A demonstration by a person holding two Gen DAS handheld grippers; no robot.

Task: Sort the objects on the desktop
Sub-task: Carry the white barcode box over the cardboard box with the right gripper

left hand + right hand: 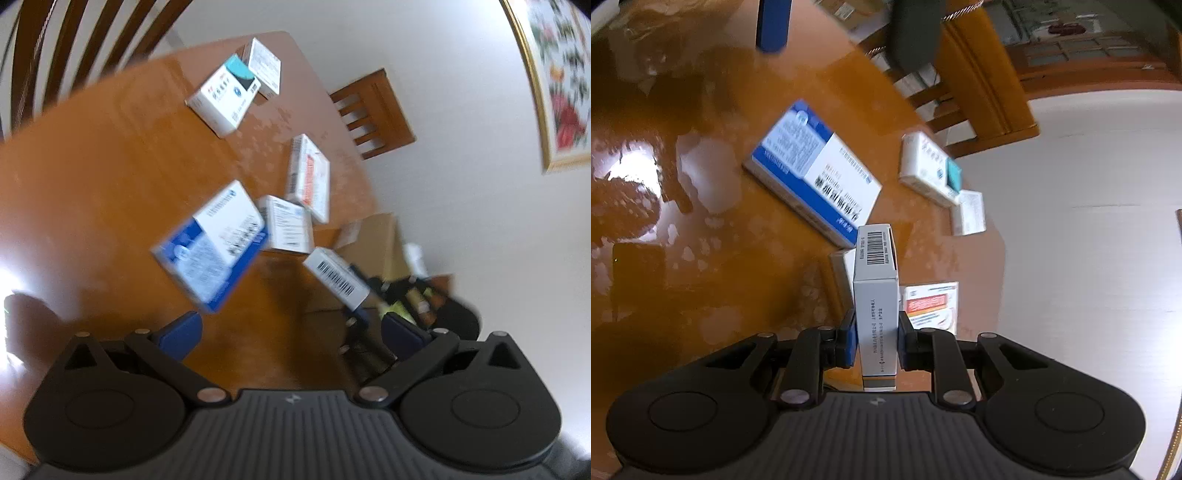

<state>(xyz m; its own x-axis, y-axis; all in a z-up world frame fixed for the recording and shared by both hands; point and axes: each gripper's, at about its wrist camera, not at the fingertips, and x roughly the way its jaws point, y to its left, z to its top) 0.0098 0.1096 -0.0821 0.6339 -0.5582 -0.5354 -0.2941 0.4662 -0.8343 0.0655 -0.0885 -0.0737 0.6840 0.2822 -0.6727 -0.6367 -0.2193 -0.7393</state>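
The right gripper (876, 334) is clamped on a slim white cardboard box with a barcode on its end (876, 295), its blue pads pressed to the two broad sides, and the box hangs in the air above the glossy orange-brown wooden table (701, 258). From the left wrist view the same carton (336, 278) shows off past the table's edge side, held clear of the others. The left gripper (291, 332) is spread wide and carries nothing, poised low over the tabletop.

Below the held carton lie the rest: a large blue-and-white flat box (812, 173), a small white box (846, 273) touching its corner, a white box with a red-orange label (932, 304), and farther off a white box with a teal patch (929, 168) beside another small white box (969, 212).

To my eye this is the carry stage. The grip sits near one end of the carton, so it would pay to keep it level and move steadily, lest it pivot between the pads. Choosing a bare patch of table, or squaring it against a matching box, then lowering until it rests before letting go, looks the tidy way.
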